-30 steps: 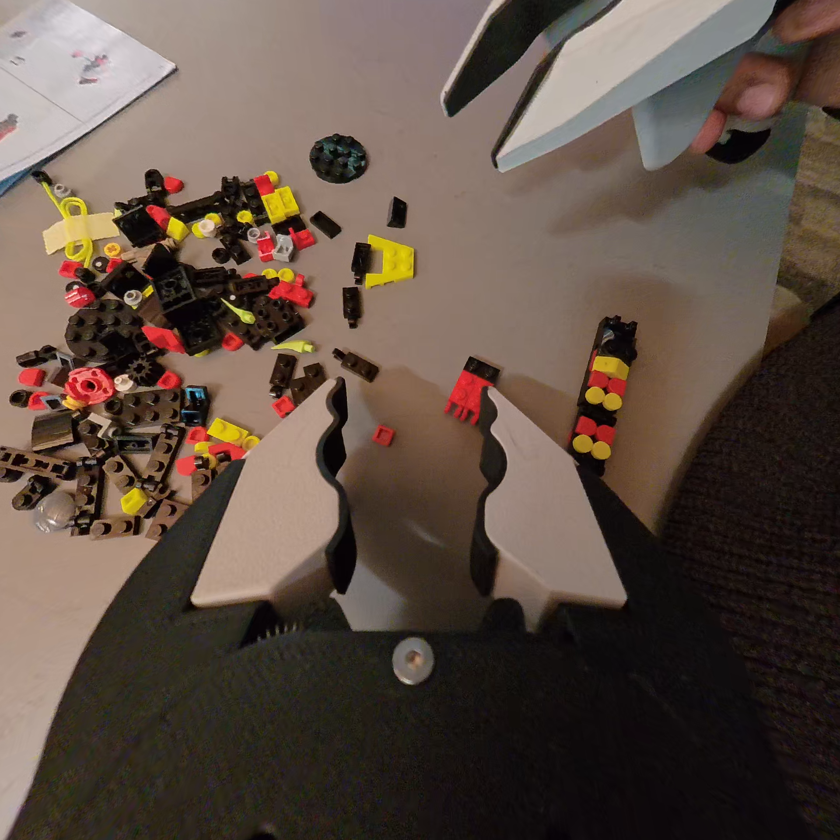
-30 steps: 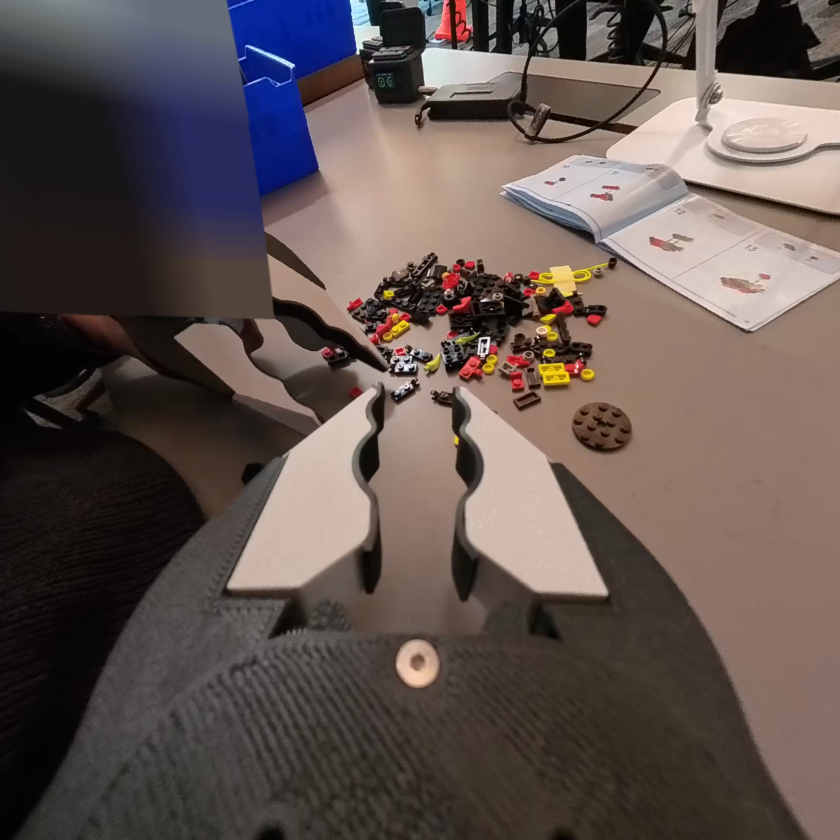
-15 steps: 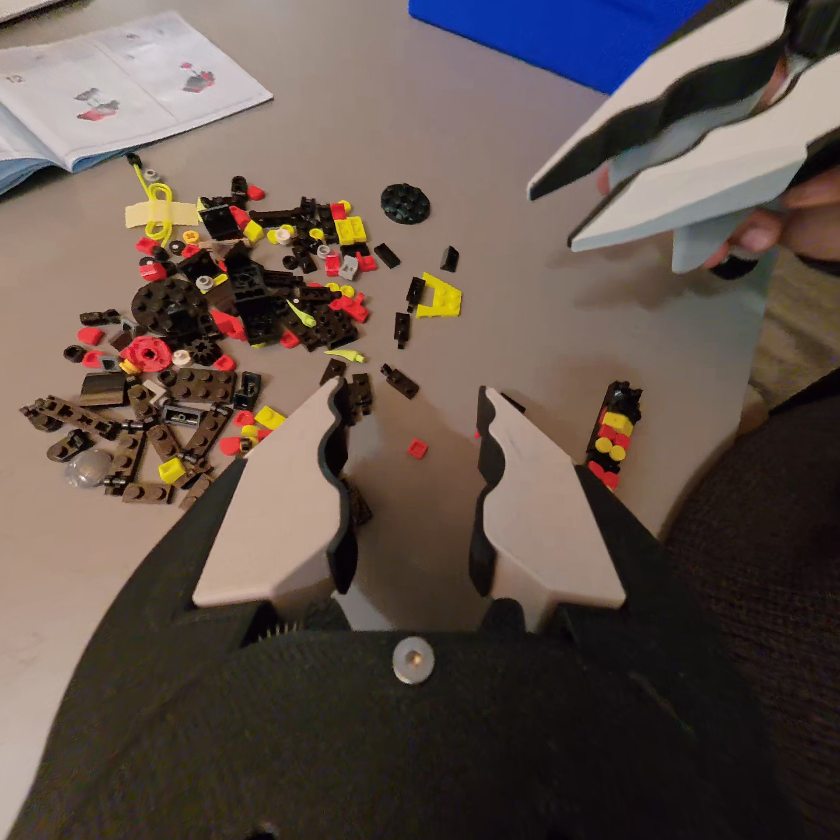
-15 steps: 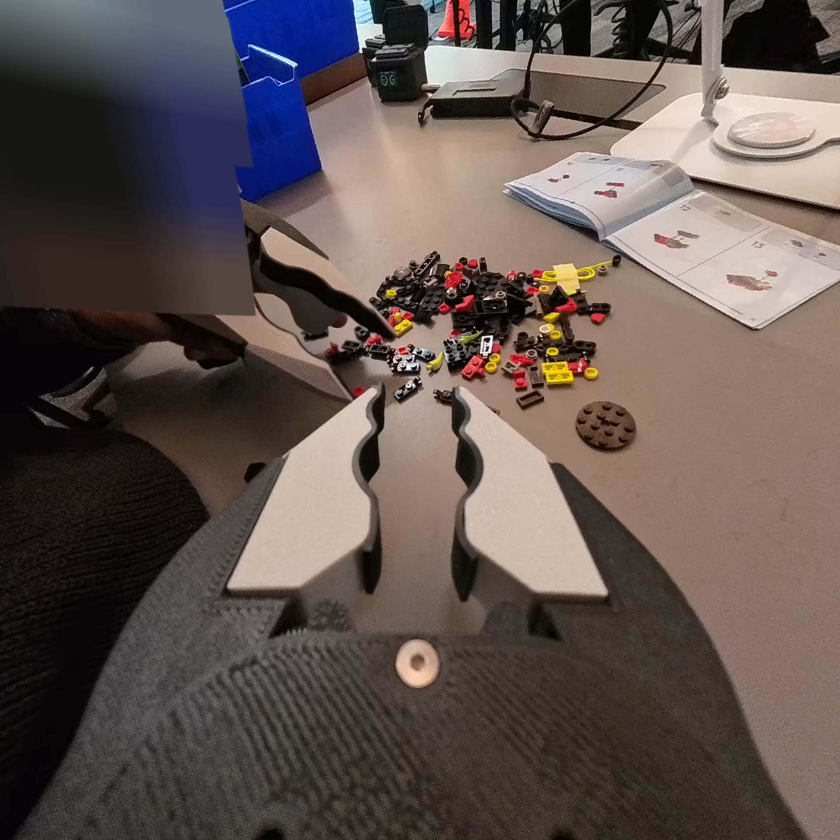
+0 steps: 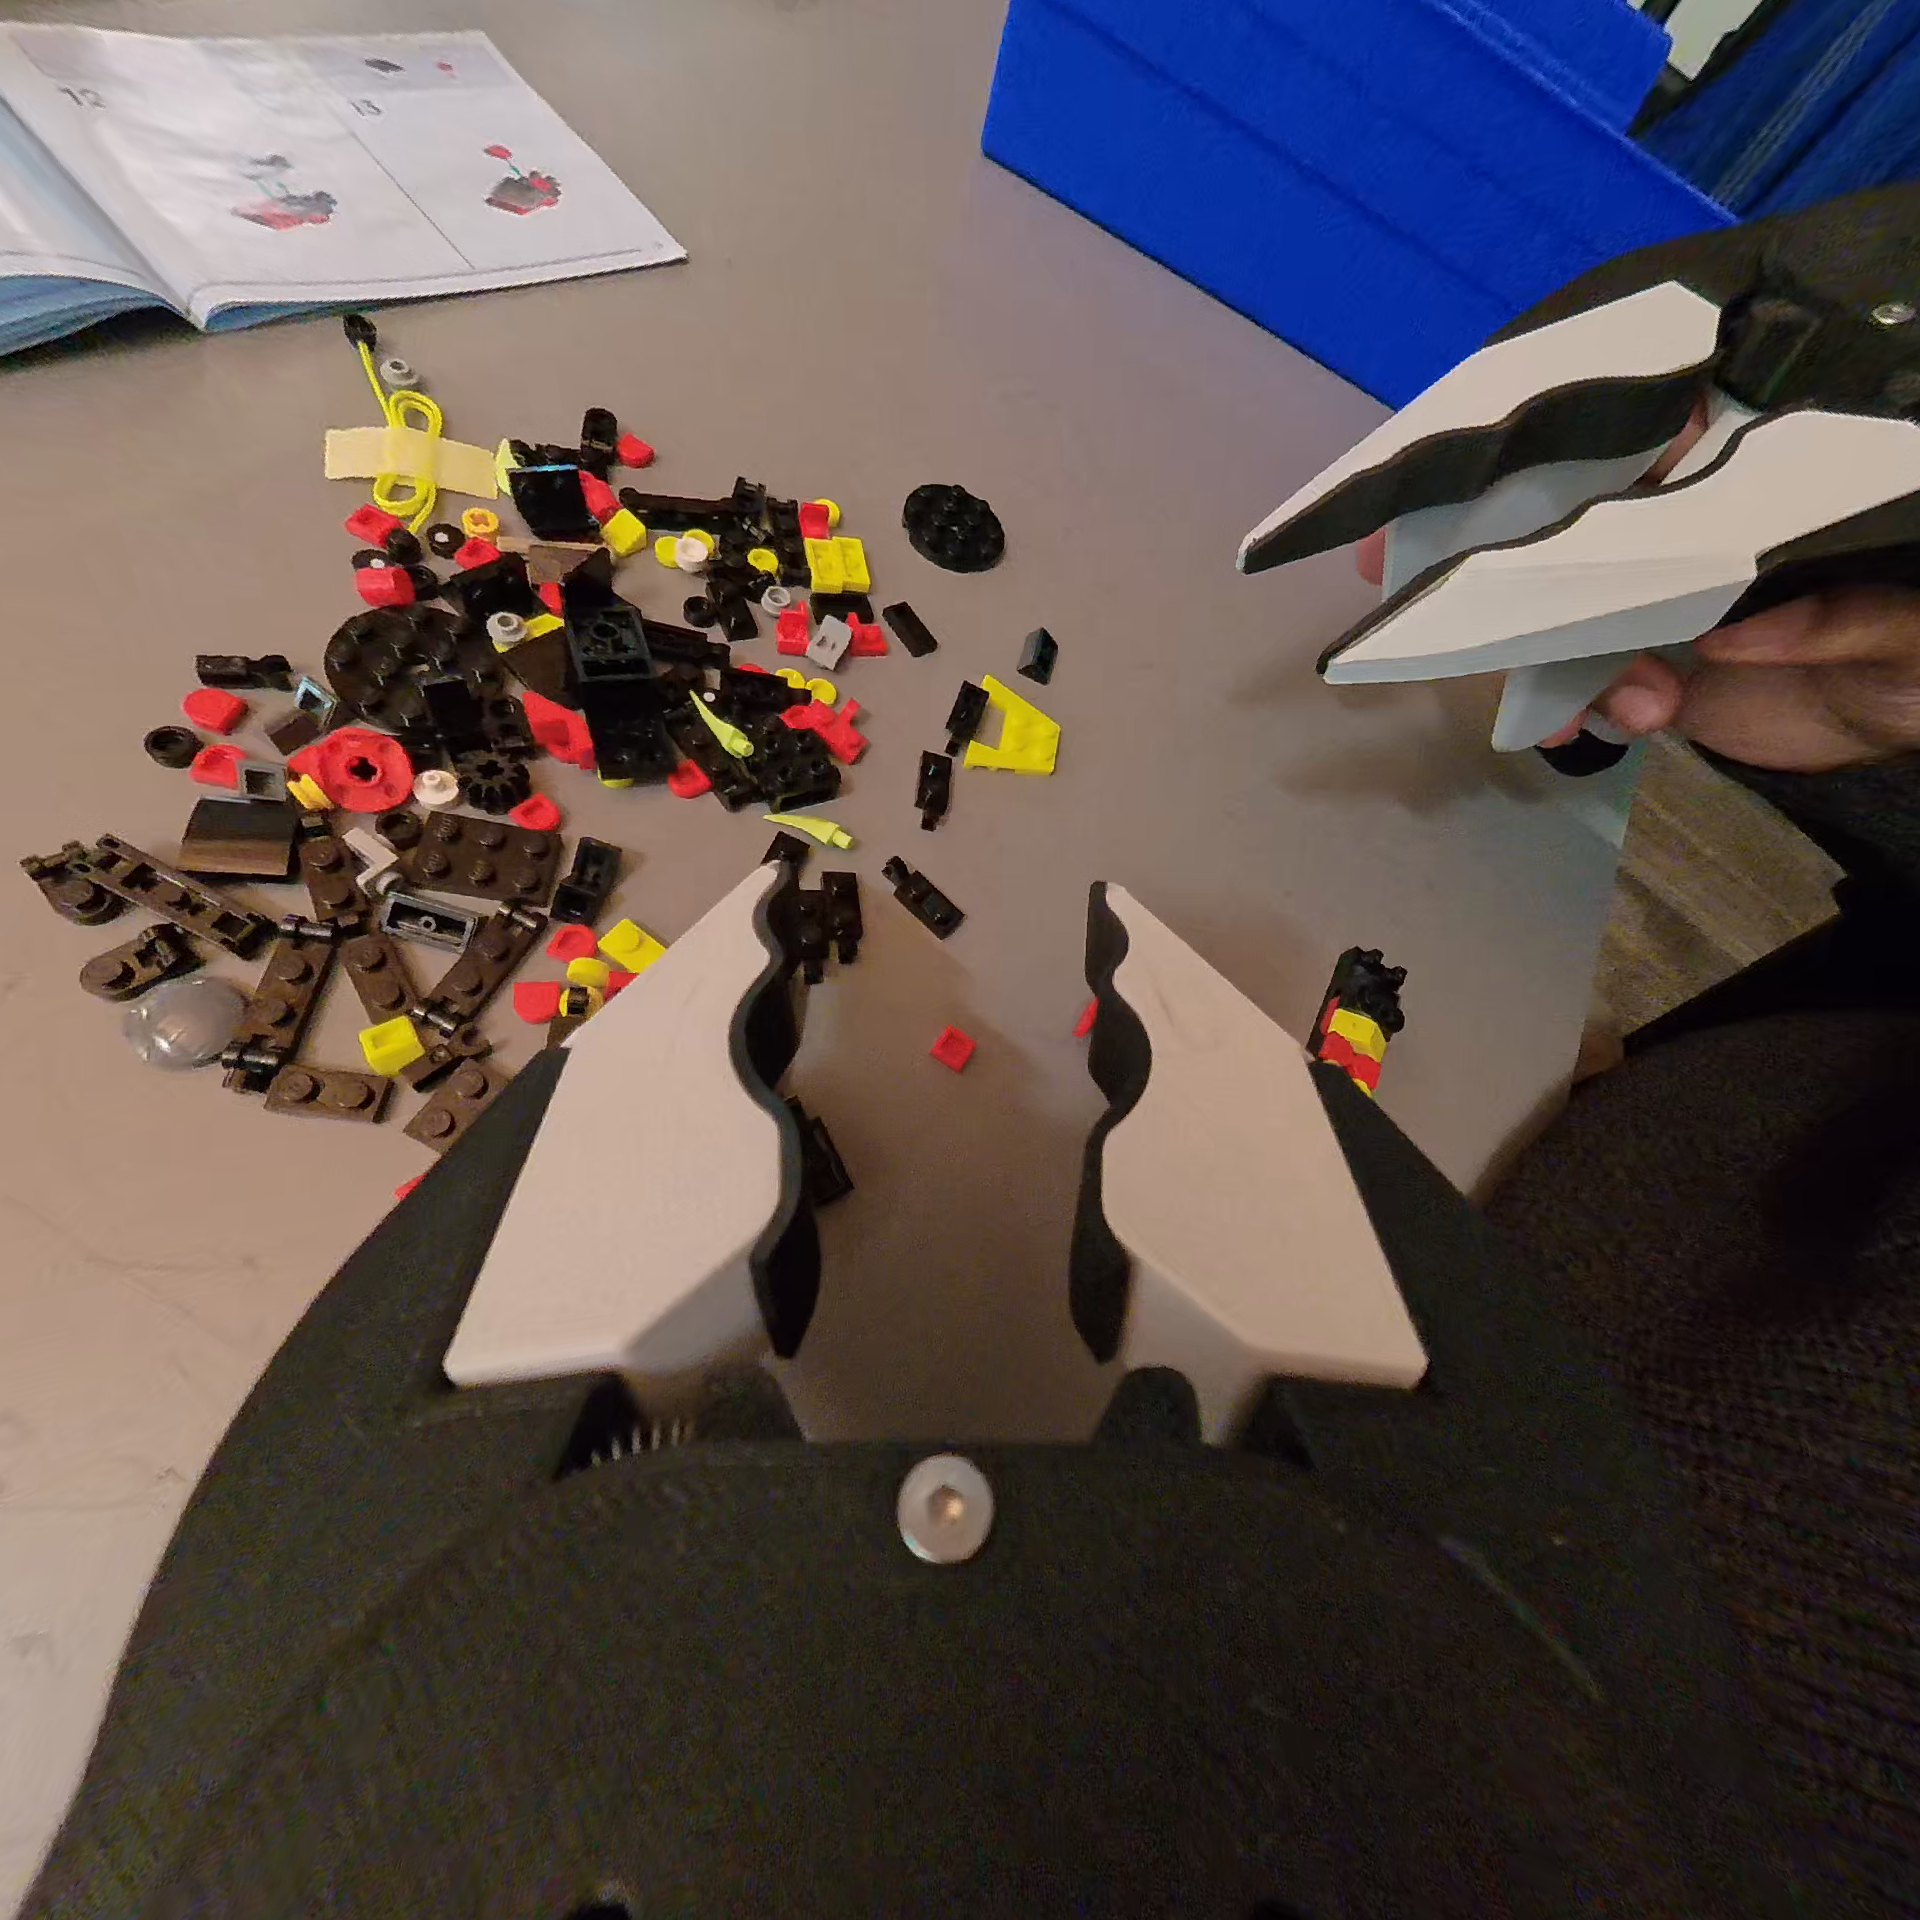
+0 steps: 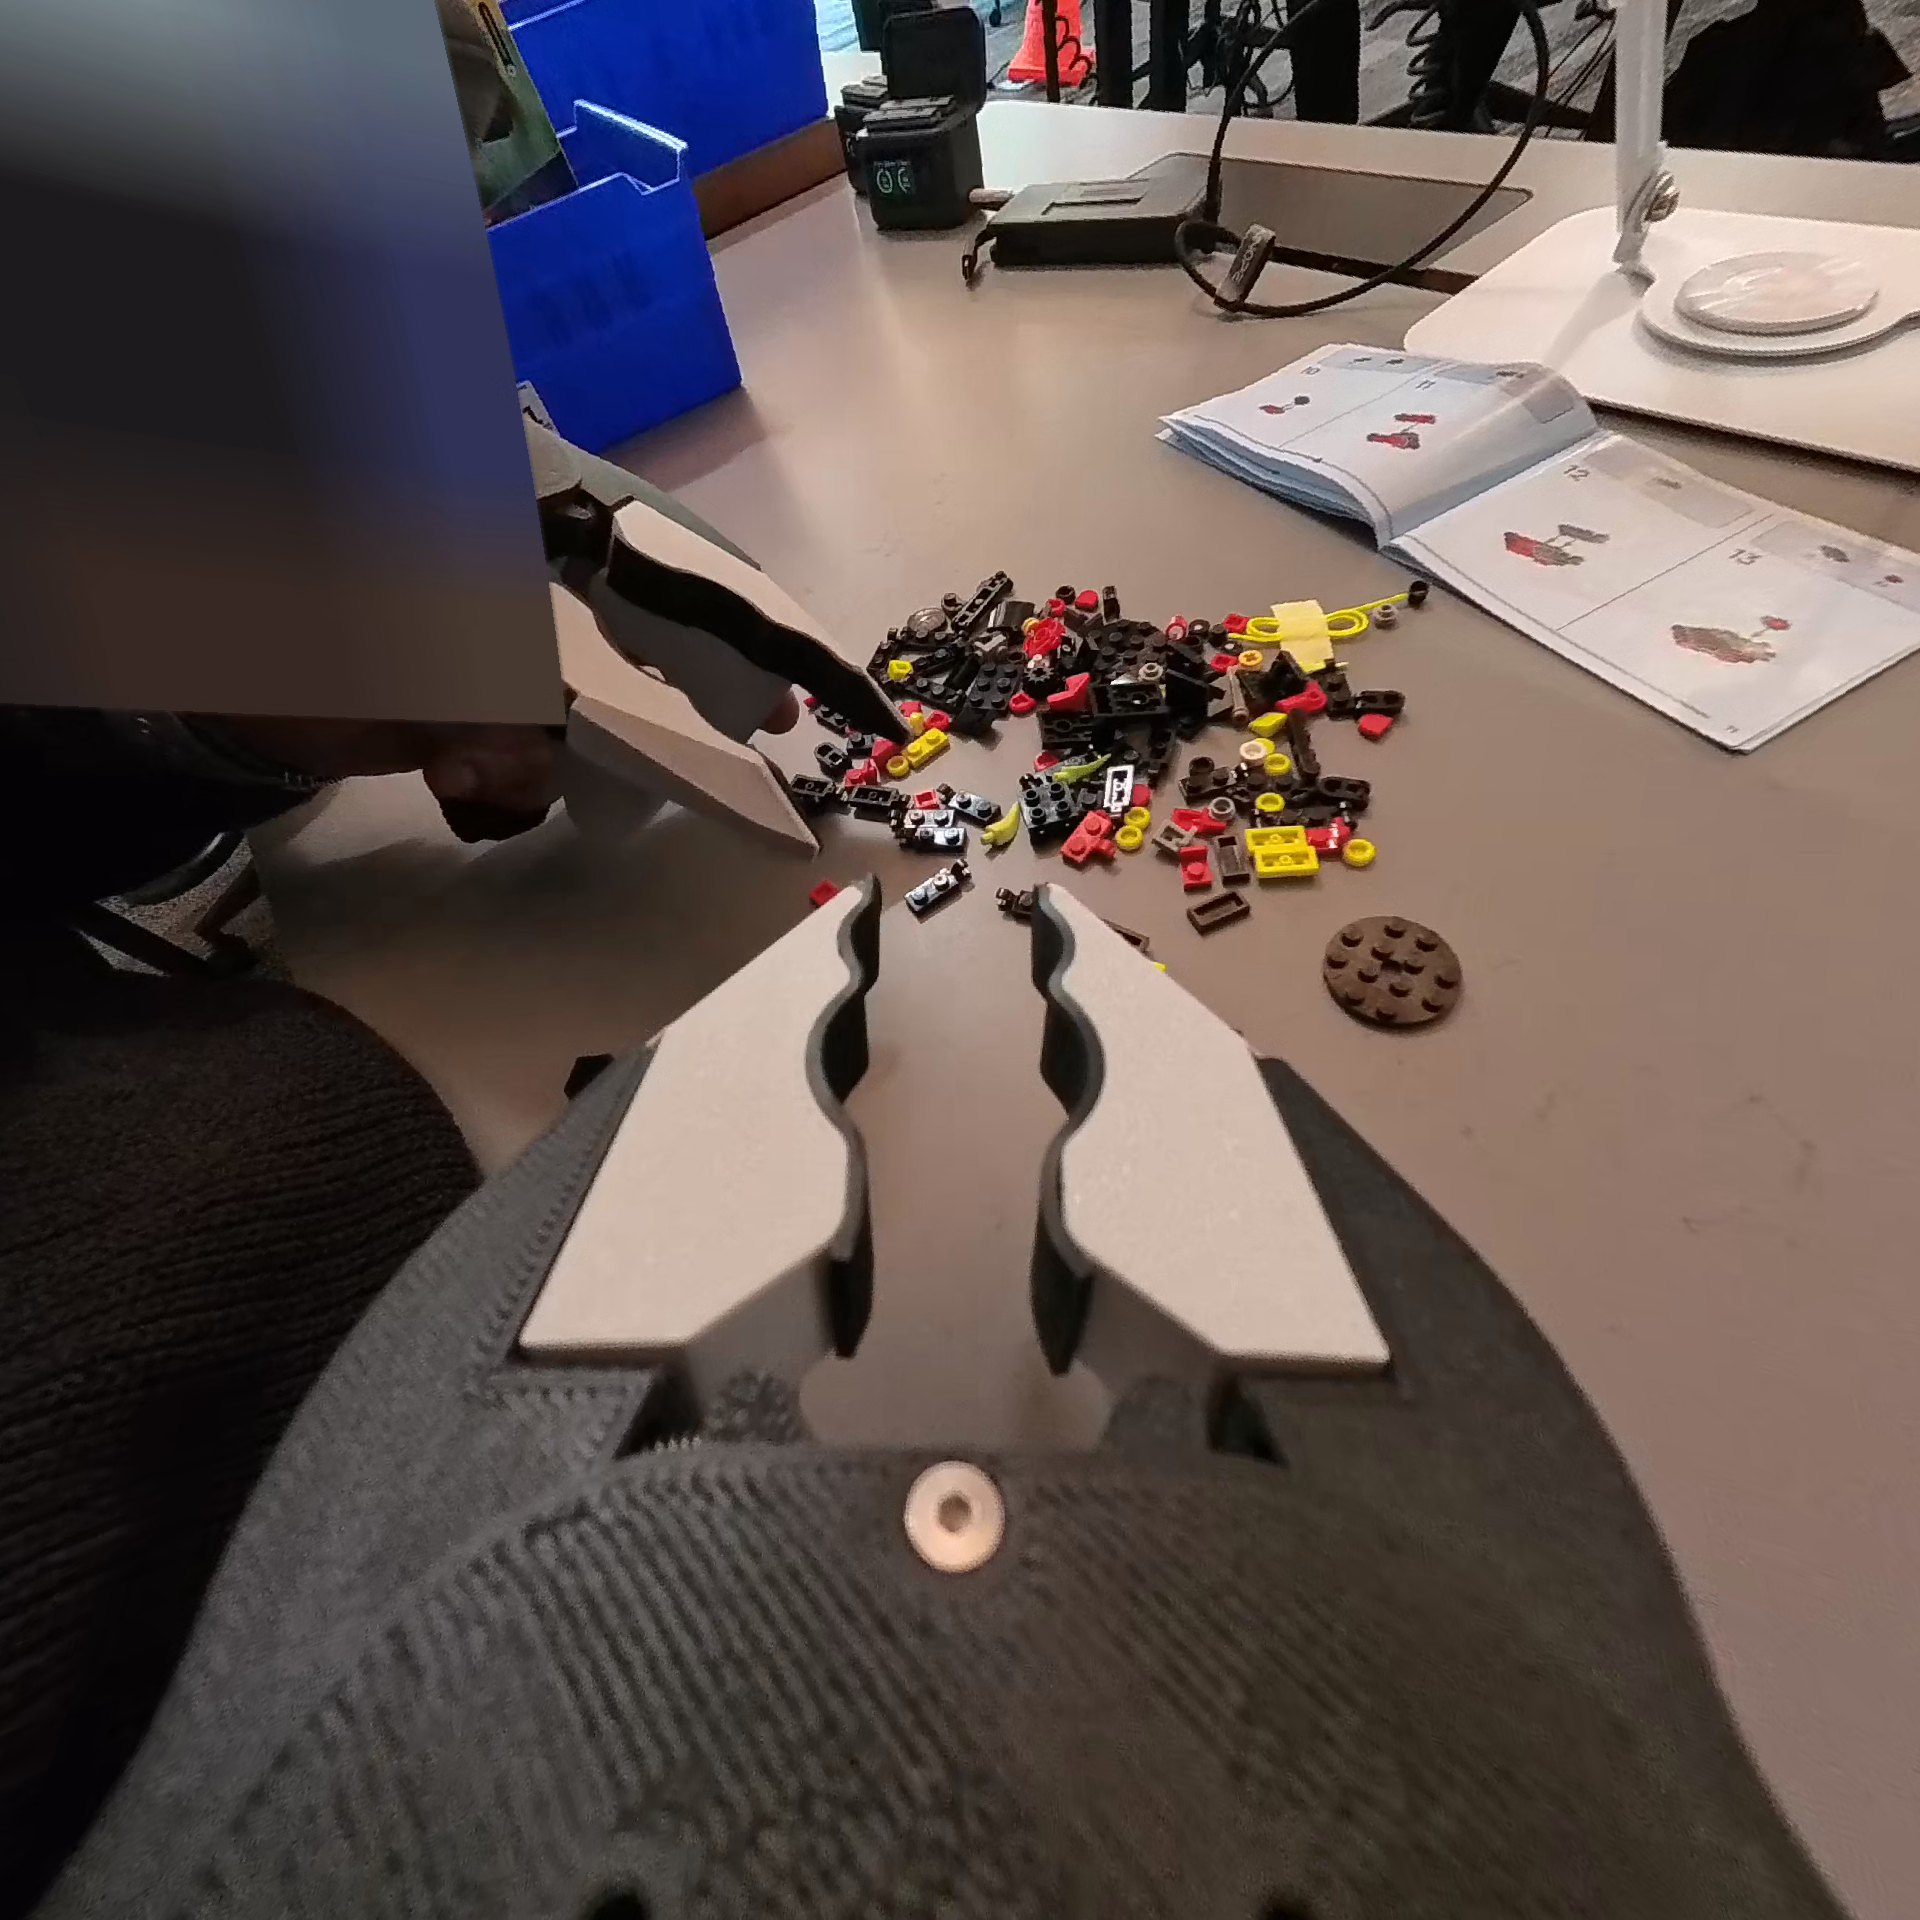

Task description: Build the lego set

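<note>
A pile of loose black, red and yellow Lego pieces (image 5: 582, 707) lies on the grey table (image 5: 1195, 883); it also shows in the right wrist view (image 6: 1122, 727). My left gripper (image 5: 935, 894) is open and empty, low over the pile's near edge, with a small red tile (image 5: 951, 1046) between its fingers. A black, red and yellow built strip (image 5: 1356, 1013) lies just right of it. My right gripper (image 6: 956, 891) is open and empty, short of the pile. It shows held above the table in the left wrist view (image 5: 1288, 613). The left gripper (image 6: 857, 790) shows at the pile's left edge.
An open instruction booklet (image 5: 312, 177) lies beyond the pile. Blue bins (image 5: 1299, 156) stand at the far side. A dark round plate (image 6: 1392, 971) and a yellow wedge plate (image 5: 1013, 722) lie apart from the pile. A white lamp base (image 6: 1714, 301) and black devices with cable (image 6: 1091, 218) are at the back.
My left gripper has moved toward the pile and tilted up, so the booklet and blue bin have come into view. Its fingers stay open. The right gripper has barely moved.
</note>
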The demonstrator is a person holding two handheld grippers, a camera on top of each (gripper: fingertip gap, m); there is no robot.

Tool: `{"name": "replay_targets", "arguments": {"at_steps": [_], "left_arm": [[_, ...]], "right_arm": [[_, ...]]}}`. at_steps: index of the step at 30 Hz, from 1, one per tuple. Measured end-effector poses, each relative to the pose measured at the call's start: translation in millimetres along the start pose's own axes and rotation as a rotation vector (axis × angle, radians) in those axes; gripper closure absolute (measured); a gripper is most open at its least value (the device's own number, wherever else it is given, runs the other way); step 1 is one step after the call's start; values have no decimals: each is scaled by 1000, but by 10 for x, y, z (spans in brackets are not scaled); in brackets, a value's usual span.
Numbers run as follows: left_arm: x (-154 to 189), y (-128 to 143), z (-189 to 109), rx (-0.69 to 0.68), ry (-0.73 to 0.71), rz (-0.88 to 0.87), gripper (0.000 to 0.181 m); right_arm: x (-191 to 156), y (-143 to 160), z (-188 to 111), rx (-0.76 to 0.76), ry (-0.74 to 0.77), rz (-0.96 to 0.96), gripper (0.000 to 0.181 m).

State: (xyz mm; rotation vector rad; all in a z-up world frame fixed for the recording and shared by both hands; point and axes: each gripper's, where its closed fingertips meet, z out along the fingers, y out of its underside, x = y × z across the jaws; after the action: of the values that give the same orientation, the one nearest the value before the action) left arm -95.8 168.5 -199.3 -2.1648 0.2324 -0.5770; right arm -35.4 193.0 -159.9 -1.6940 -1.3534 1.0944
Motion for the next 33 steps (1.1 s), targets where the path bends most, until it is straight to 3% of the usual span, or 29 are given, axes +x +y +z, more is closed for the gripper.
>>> {"name": "replay_targets", "arguments": {"at_steps": [33], "left_arm": [[-22, -42, -16, 20, -22, 17, 138]], "right_arm": [[10, 32, 18, -18, 5, 2, 158]]}}
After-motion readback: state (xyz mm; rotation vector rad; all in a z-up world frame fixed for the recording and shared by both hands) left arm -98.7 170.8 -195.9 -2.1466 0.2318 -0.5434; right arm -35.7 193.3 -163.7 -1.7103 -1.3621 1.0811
